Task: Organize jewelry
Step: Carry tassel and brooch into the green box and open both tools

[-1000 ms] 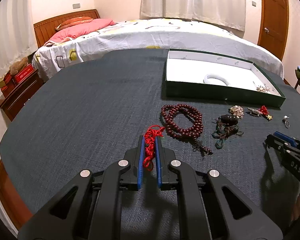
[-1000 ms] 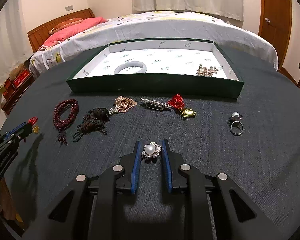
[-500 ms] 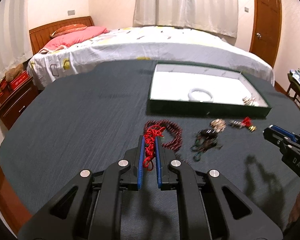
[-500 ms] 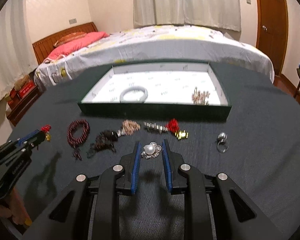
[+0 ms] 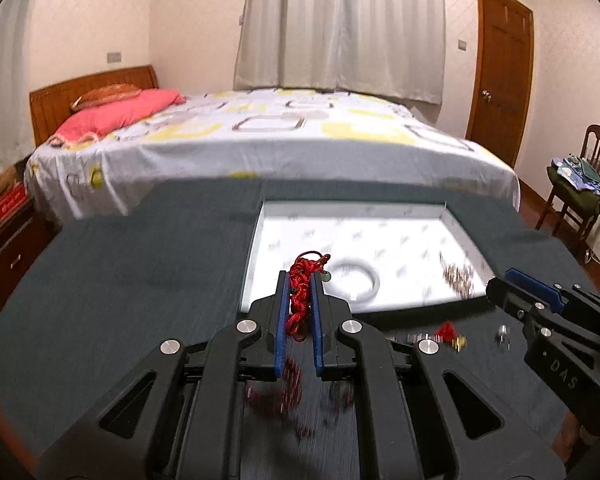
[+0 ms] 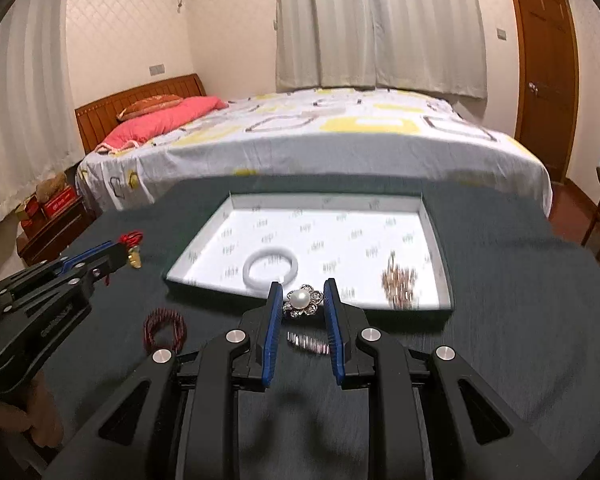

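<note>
The left gripper [image 5: 300, 280] is clamped on a red cord bracelet [image 5: 300, 288], held above the desk [image 5: 120, 280] at the near left corner of the tray [image 6: 446, 280]. The right gripper [image 6: 300, 300] is clamped on a pearl flower brooch [image 6: 302, 300], held in front of the tray's near wall. Inside the tray lie a white bangle [image 6: 270, 268] and, to its right, a gold-toned piece [image 6: 400, 284]. A dark red bead bracelet [image 6: 165, 330] lies on the desk, short of the tray's near left corner.

Bare tray floor [image 6: 340, 236] beyond bangle [image 6: 271, 266]
</note>
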Tool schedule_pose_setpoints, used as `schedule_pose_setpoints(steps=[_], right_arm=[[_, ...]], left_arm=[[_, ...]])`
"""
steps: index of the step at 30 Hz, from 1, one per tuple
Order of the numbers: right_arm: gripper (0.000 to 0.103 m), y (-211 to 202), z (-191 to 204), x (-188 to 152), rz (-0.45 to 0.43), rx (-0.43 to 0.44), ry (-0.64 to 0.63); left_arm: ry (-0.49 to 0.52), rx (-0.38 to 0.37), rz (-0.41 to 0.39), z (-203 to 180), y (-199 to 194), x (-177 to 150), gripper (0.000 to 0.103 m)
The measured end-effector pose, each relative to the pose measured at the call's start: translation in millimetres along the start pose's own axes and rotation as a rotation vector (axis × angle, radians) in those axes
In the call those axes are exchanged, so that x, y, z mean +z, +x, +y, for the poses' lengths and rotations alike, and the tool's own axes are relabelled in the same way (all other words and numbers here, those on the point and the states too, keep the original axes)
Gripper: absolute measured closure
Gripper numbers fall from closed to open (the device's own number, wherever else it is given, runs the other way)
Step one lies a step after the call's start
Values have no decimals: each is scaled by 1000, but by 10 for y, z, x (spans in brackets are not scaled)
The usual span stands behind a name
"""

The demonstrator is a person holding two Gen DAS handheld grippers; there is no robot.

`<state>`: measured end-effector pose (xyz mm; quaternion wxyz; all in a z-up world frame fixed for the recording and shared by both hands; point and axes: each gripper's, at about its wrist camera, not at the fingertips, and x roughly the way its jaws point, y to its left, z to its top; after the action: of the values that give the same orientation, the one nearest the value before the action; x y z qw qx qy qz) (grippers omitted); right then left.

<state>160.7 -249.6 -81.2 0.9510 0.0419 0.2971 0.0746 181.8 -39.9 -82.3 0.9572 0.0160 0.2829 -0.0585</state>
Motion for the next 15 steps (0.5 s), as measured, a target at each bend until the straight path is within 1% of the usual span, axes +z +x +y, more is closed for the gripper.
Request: schedule_pose_setpoints(steps=[5,7,9,11,15], right_arm=[[81,147,-5,277,-49,4,-19],[81,256,-21,367,-62,5,-21],[81,383,-42,407,-60,5,-21],[81,538,-79,410,-46,4,-16],[81,907,-185,329,29,5,3]], left_arm=[[14,0,-53,-71,201,297,93],[13,-3,-62,-88,322,392,93],[16,-4,-64,-113,451,421,93],[19,-3,-45,-125,633,412,93],[25,-9,23,-136,989,306,93]])
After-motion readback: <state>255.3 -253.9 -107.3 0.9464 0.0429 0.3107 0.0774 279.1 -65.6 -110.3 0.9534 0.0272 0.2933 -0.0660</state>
